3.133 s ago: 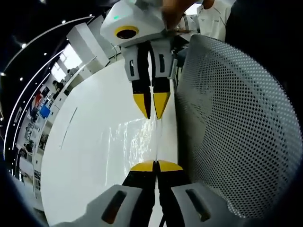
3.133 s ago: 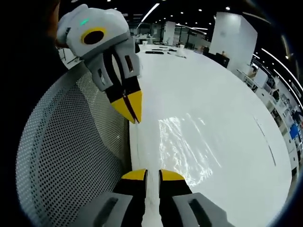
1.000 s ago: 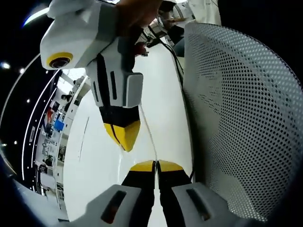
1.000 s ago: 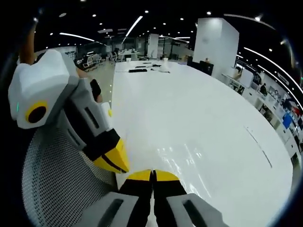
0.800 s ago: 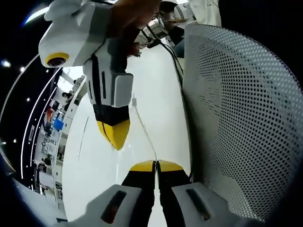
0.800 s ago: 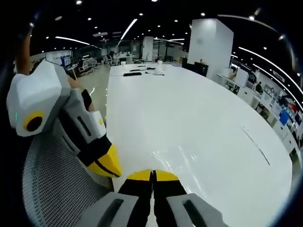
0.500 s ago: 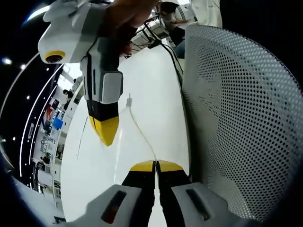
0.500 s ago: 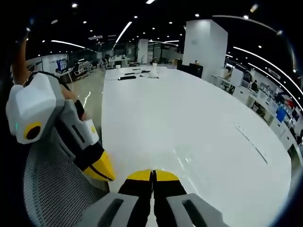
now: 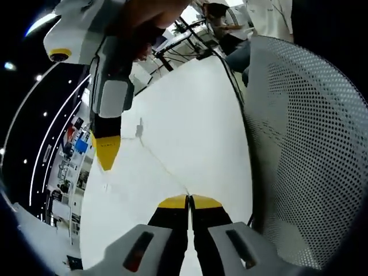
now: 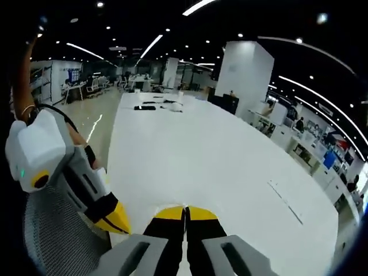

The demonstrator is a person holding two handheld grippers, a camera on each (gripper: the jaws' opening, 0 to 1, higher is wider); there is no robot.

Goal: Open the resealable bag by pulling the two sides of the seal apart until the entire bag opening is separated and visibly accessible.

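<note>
Our left tool [image 9: 188, 198] stays pinched shut on one lip of the resealable bag [image 9: 155, 161], and our right tool [image 9: 107, 167] clamps the other lip; since a moment ago the two have drawn well apart, so we judge the seal is mostly parted. The clear bag hangs between them above the white surface [image 9: 195, 121], its mouth edge running as a taut line from tool to tool. A mesh chair [image 9: 305, 149] stands beside us

The clear resealable bag [image 9: 150, 152] is nearly invisible against the white table [image 9: 190, 115]; its opening cannot be judged.
</note>
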